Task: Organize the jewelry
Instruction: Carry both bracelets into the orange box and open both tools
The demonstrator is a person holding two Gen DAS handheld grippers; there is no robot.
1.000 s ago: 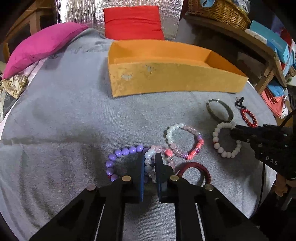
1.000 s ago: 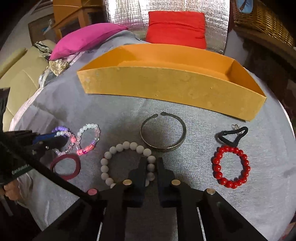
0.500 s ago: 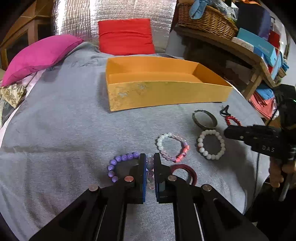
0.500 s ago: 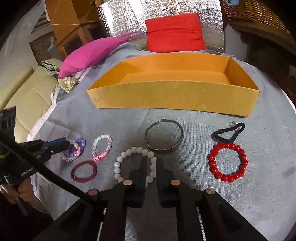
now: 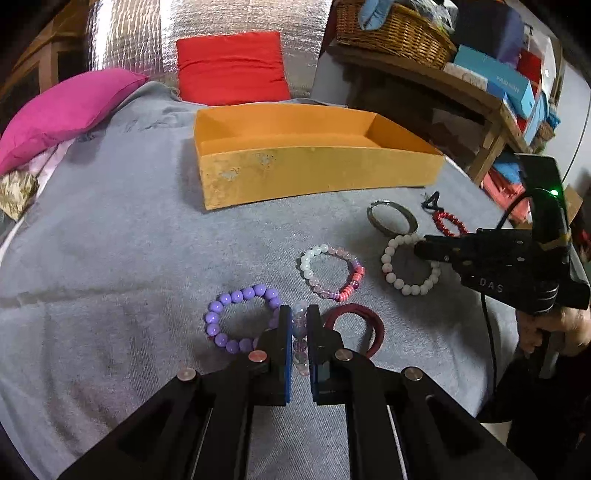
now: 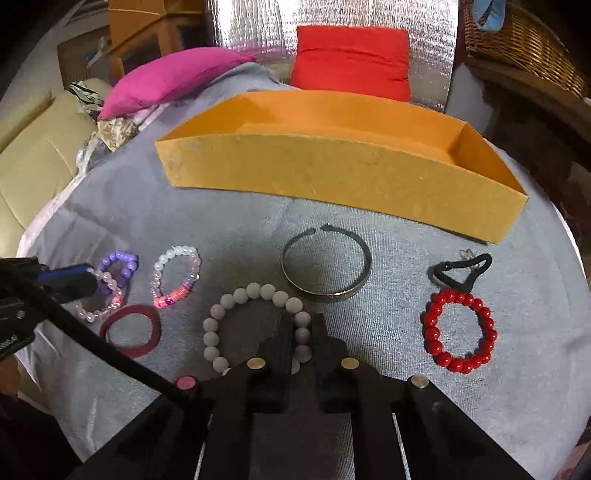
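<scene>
An empty orange tray (image 5: 317, 177) (image 6: 332, 177) stands on the grey cloth. In front of it lie several bracelets. My left gripper (image 5: 299, 314) is shut on a clear pink bead bracelet (image 5: 299, 332) (image 6: 103, 295), beside a purple bead bracelet (image 5: 240, 317) and a maroon ring (image 5: 354, 328). My right gripper (image 6: 303, 325) is shut on a white bead bracelet (image 6: 236, 299) (image 5: 406, 266). A pink-and-white bracelet (image 6: 177, 273), a metal bangle (image 6: 325, 266), a red bead bracelet (image 6: 458, 332) and a black clip (image 6: 461, 269) lie loose.
A pink pillow (image 5: 70, 110) and a red cushion (image 5: 232, 70) lie behind the tray. A shelf with a wicker basket (image 5: 399, 33) and boxes stands at the right. A beige sofa (image 6: 37, 162) is at the left, beyond the cloth's edge.
Both grippers have risen and drawn back a little with their bracelets pinched. The clear pink bracelet now hangs between the left fingers.
</scene>
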